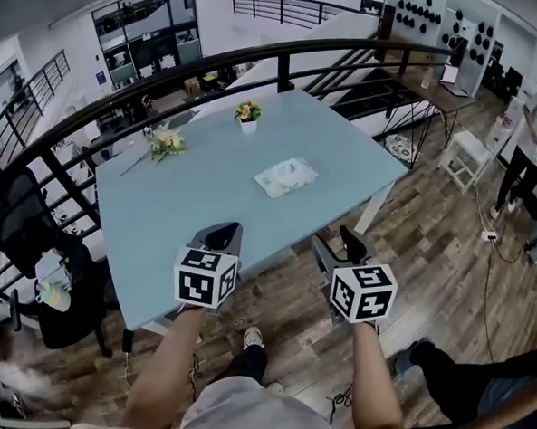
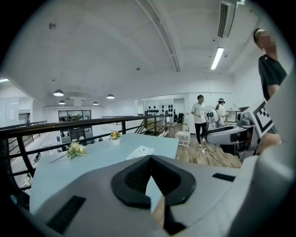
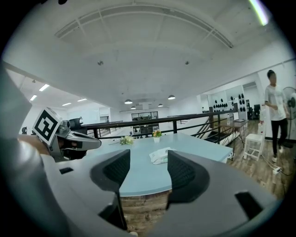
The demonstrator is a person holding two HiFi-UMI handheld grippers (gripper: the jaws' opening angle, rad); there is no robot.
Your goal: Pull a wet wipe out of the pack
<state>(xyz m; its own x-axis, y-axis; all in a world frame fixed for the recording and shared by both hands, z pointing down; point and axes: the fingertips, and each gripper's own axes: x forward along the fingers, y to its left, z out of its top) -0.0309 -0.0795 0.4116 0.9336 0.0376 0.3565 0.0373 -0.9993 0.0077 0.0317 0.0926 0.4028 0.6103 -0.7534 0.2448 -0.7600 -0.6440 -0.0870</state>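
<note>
Wet wipe pack (image 1: 285, 176) was seen lying flat on the pale blue table (image 1: 160, 225), just above frame centre in the head view, well apart from both grippers. A small potted flower (image 1: 248, 113) was seen above it near the far edge, and a loose flower bunch (image 1: 166, 144) at upper left. Left gripper (image 1: 222, 232) was held left of lower centre, jaws together, nothing between. Right gripper (image 1: 337, 244) was held right of lower centre, jaws wide apart and empty.
</note>
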